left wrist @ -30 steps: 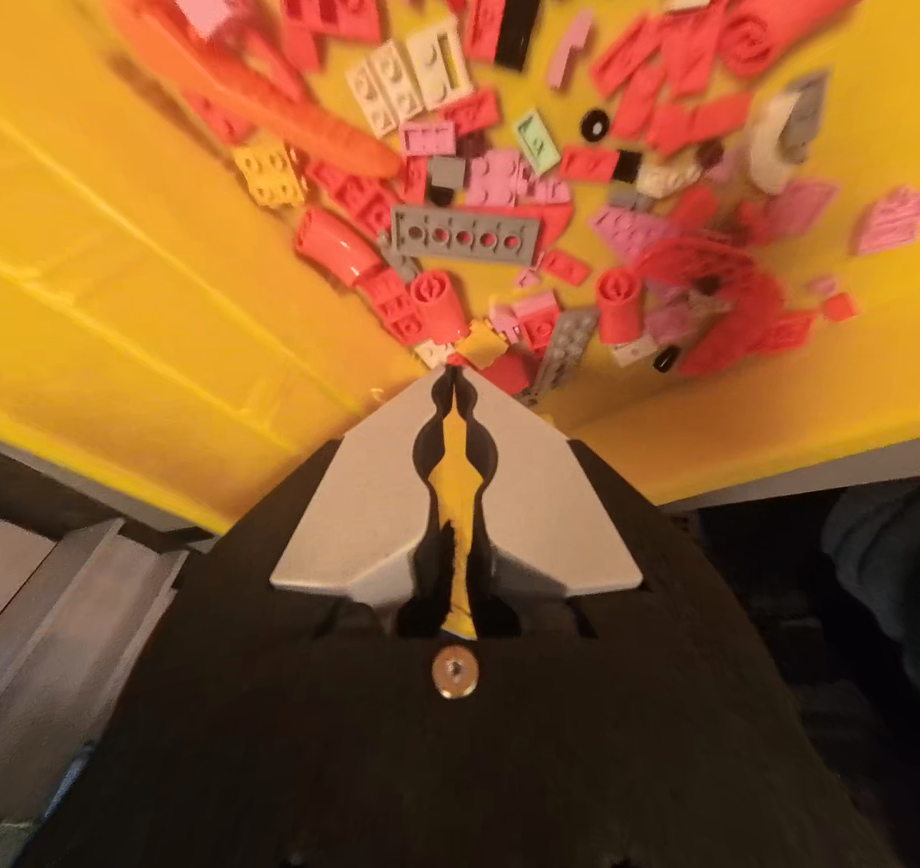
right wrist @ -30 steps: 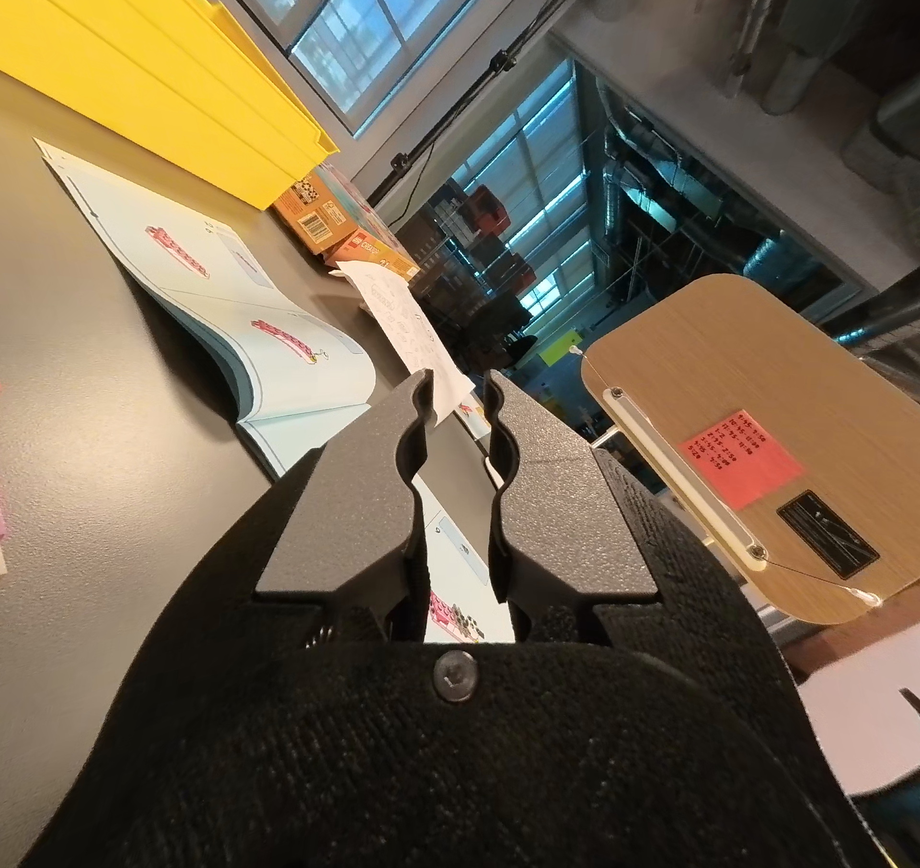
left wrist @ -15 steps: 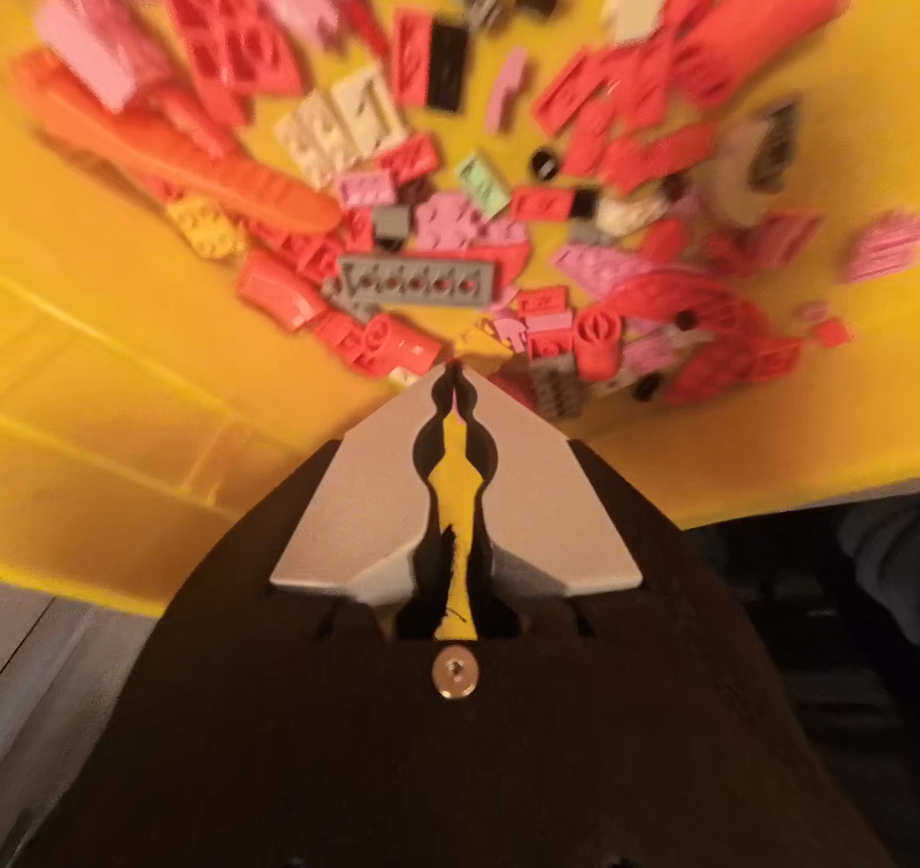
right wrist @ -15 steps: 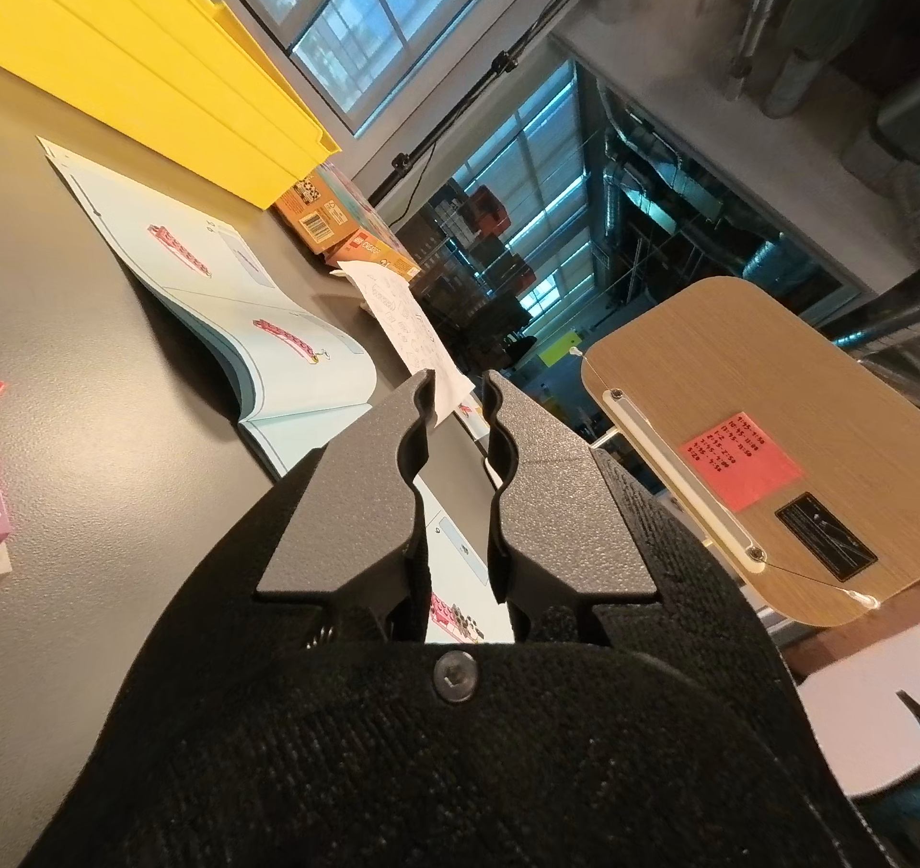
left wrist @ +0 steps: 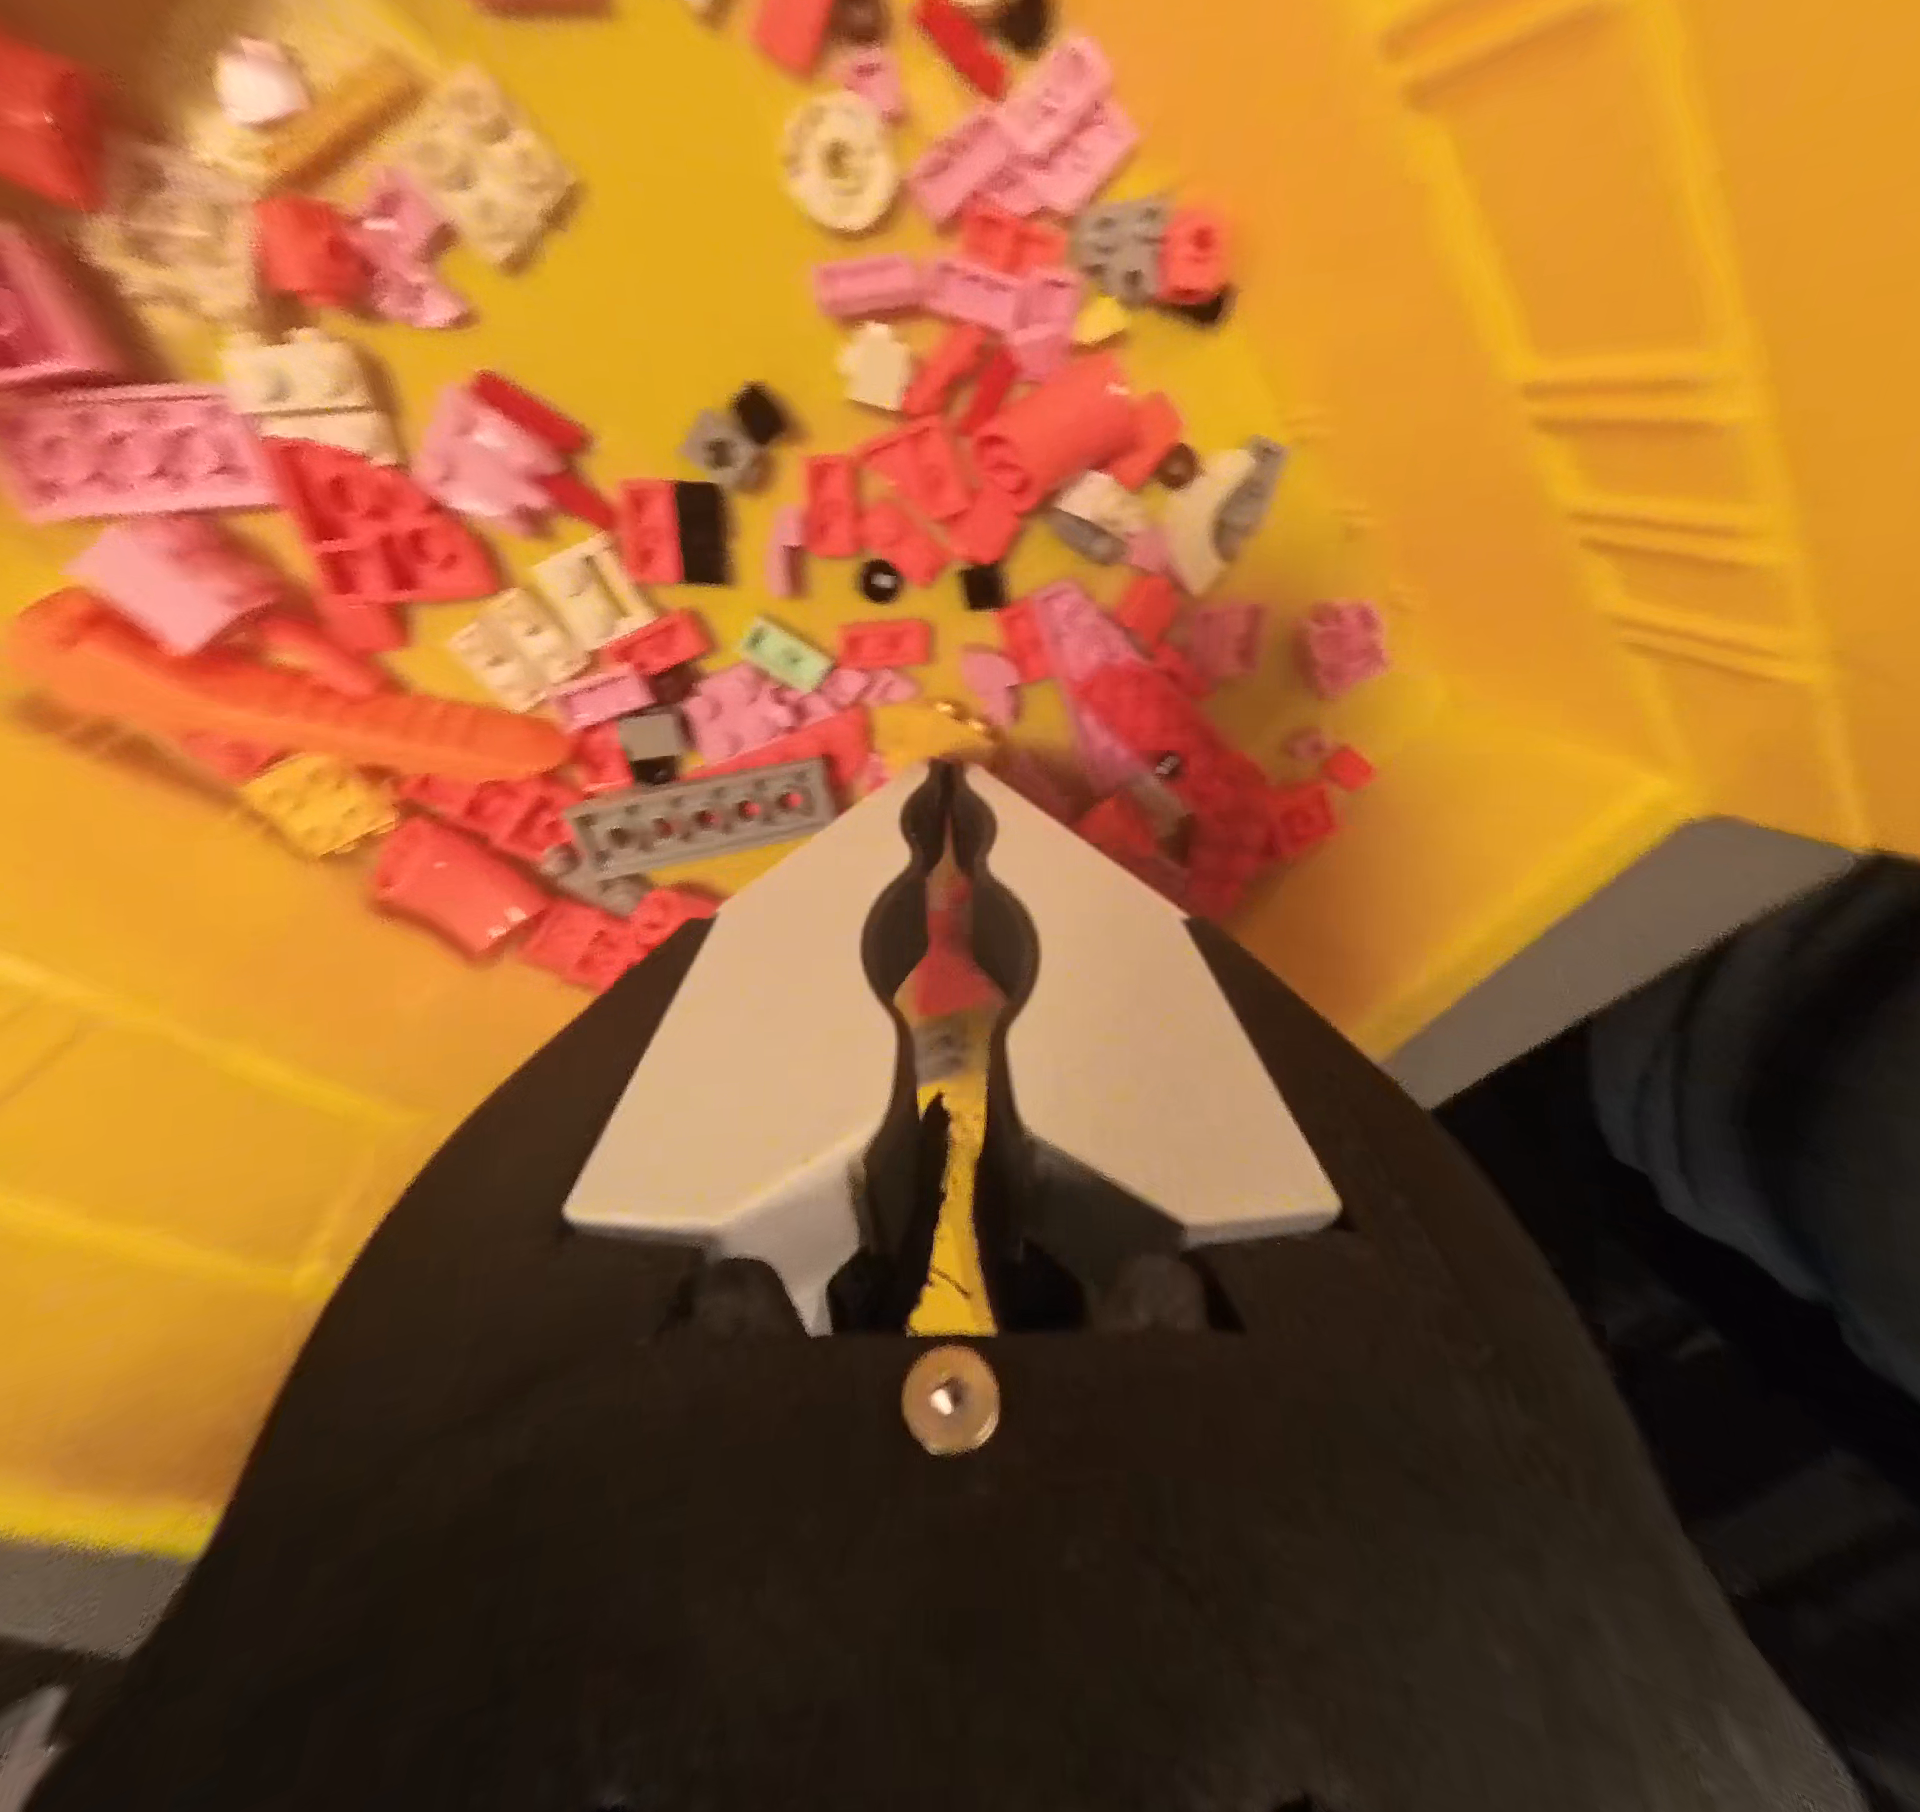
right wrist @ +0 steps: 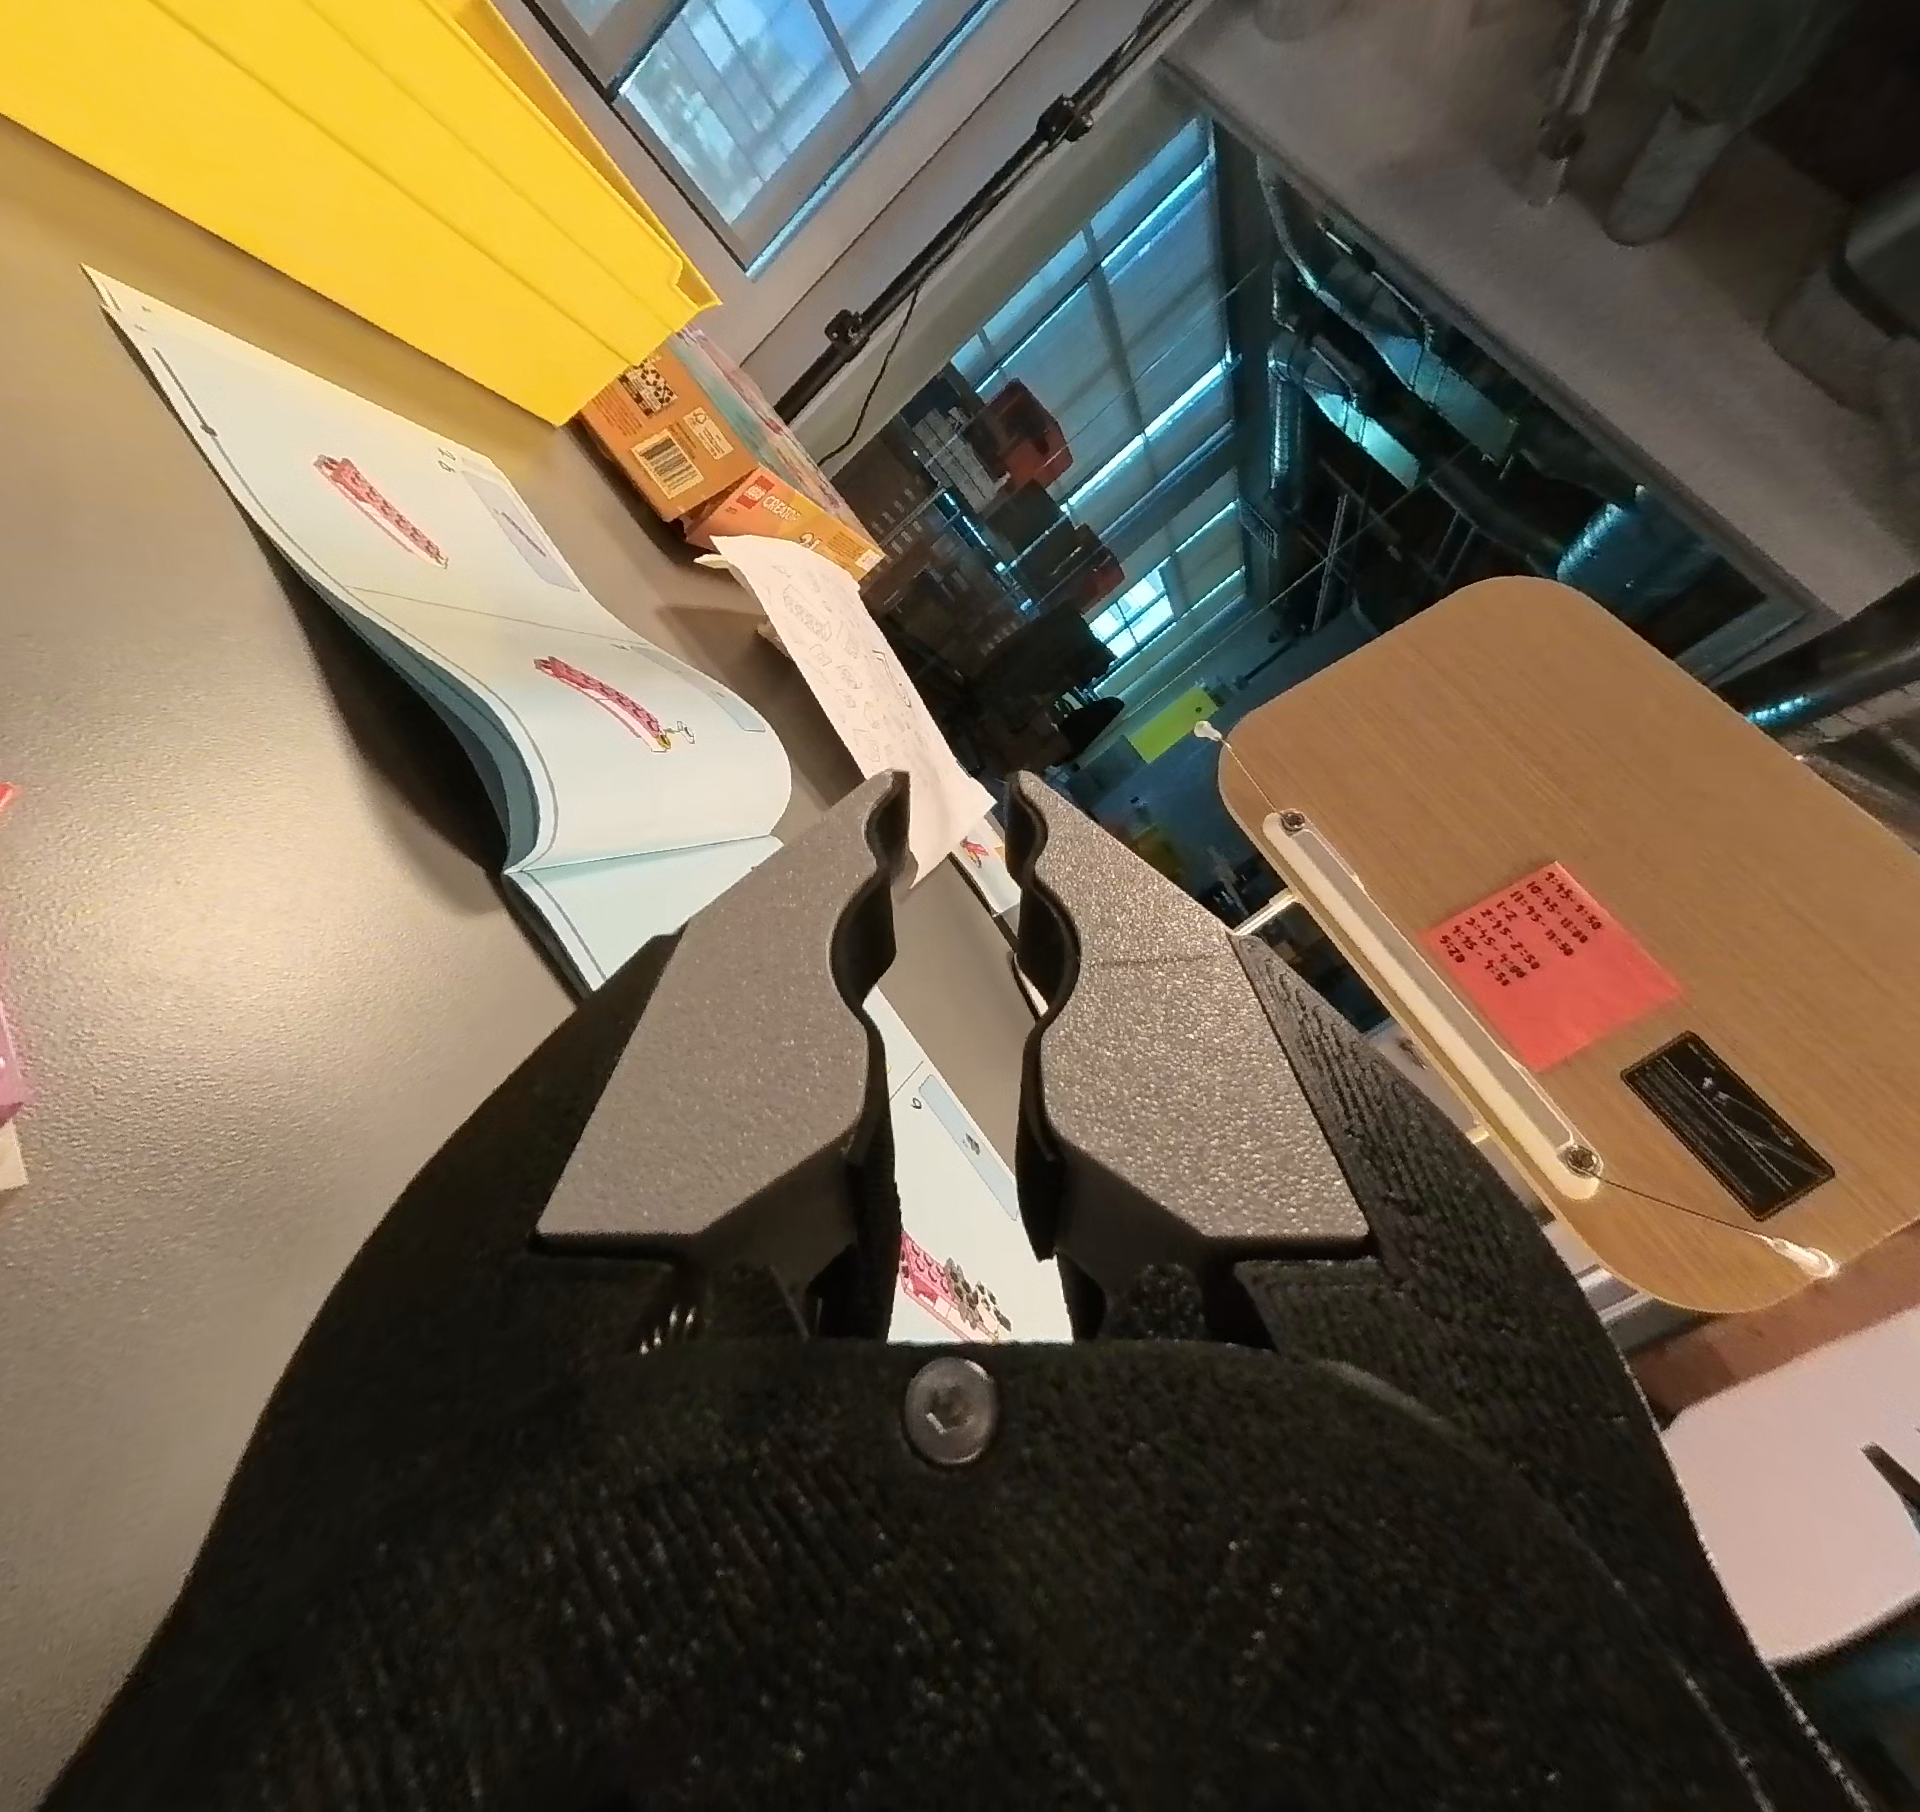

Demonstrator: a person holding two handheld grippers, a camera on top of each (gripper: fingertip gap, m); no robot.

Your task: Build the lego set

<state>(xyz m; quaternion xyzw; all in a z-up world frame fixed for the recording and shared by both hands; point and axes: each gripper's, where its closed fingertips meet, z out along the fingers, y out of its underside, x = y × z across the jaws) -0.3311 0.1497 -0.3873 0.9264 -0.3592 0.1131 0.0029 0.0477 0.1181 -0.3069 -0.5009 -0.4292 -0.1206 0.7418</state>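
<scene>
the left gripper (left wrist: 948,770) hangs over a yellow bin (left wrist: 1558,308) scattered with red, pink, cream and grey toy bricks (left wrist: 727,474); its pale fingers (left wrist: 1091,931) are pressed together at the tips with nothing plainly between them, nearest a small yellow piece (left wrist: 930,723) and a grey holed plate (left wrist: 707,817), beside an orange tool (left wrist: 281,702). the right gripper (right wrist: 956,796) hovers above a dark table (right wrist: 208,827), its black fingers (right wrist: 748,983) slightly apart and bare, near an open instruction booklet (right wrist: 582,723), a loose white sheet (right wrist: 852,692) and a yellow bin (right wrist: 312,100).
</scene>
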